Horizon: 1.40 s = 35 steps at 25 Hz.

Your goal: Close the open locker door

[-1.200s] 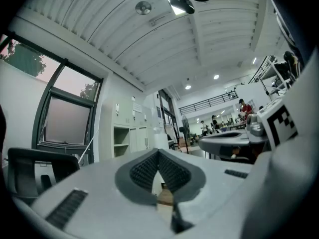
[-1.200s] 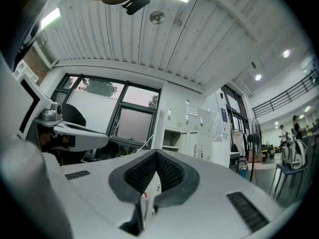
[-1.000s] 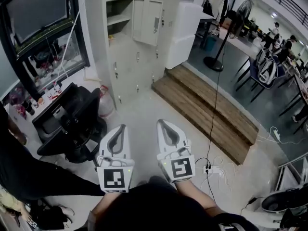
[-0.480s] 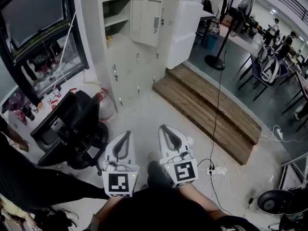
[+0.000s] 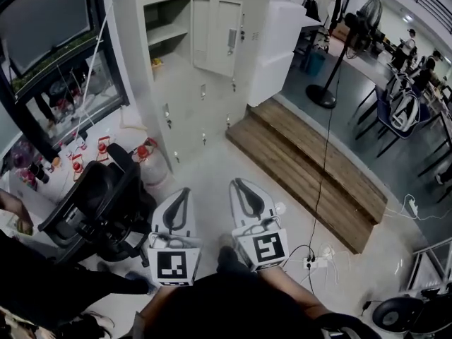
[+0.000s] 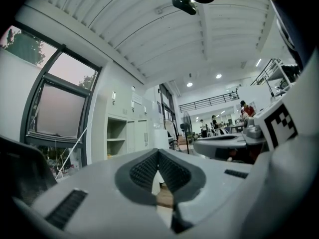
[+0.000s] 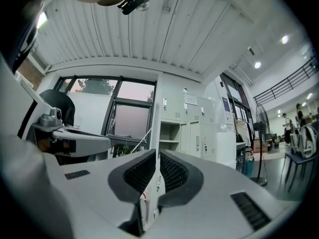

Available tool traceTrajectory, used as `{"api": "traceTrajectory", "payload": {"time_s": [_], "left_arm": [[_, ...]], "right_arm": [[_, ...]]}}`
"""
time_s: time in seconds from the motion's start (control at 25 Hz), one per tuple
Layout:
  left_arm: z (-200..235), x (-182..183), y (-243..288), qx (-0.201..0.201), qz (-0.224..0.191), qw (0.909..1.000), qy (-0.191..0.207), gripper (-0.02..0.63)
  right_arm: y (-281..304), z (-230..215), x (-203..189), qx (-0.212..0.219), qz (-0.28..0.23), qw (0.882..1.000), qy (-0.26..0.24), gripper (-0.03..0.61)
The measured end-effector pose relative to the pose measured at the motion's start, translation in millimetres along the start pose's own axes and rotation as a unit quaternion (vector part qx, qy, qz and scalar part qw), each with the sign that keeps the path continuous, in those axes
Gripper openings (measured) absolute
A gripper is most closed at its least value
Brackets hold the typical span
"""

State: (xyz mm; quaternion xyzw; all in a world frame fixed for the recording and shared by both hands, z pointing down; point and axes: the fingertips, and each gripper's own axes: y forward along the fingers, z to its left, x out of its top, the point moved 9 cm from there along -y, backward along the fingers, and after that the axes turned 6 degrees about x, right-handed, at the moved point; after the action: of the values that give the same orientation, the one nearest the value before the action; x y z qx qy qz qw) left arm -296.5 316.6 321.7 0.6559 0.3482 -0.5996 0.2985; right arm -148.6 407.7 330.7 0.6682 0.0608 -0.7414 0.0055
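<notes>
The grey locker bank (image 5: 191, 97) stands ahead at the top of the head view. One upper compartment (image 5: 166, 30) is open and shows a shelf. Its door (image 5: 217, 34) is swung out to the right of the opening. My left gripper (image 5: 181, 191) and right gripper (image 5: 236, 182) are side by side, low in the head view, pointing level toward the lockers and well short of them. Both are shut with nothing held. The left gripper (image 6: 158, 153) view shows the open compartment (image 6: 115, 139) far off. Past the right gripper (image 7: 158, 153) I see the door (image 7: 197, 143).
A black office chair (image 5: 92, 196) stands close on the left, with red-capped cylinders (image 5: 145, 150) beside the lockers. A wooden step platform (image 5: 304, 161) runs along the right. A floor fan (image 5: 332, 62), a cable with power strip (image 5: 311, 261) and seated people (image 5: 409, 48) lie further right.
Both grippers and my view have moved forward toward the lockers. The chair and cylinders have drawn closer on the left. The jaws have stayed shut.
</notes>
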Motion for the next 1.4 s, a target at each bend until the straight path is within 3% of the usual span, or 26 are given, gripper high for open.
{"api": "traceTrajectory", "payload": {"time_s": [0.28,0.44,0.84,1.4], "left_arm": [[7,7,72,0.021,0.001,0.9998,0.005,0.002],[8,9,116,0.037,0.0,0.9993,0.003,0.002],[-2,8,203,0.072,-0.005,0.9974,0.006,0.002],[-4,-4,258,0.076,0.011,0.997,0.002,0.002]], "right_arm": [[57,-56,-2,0.012,-0.004,1.0,0.011,0.02],[90,-91,-4,0.027,-0.012,0.999,0.014,0.073],[149,-170,-14,0.059,-0.023,0.998,0.014,0.095],[181,-210,-35,0.06,-0.011,0.998,0.03,0.1]]}}
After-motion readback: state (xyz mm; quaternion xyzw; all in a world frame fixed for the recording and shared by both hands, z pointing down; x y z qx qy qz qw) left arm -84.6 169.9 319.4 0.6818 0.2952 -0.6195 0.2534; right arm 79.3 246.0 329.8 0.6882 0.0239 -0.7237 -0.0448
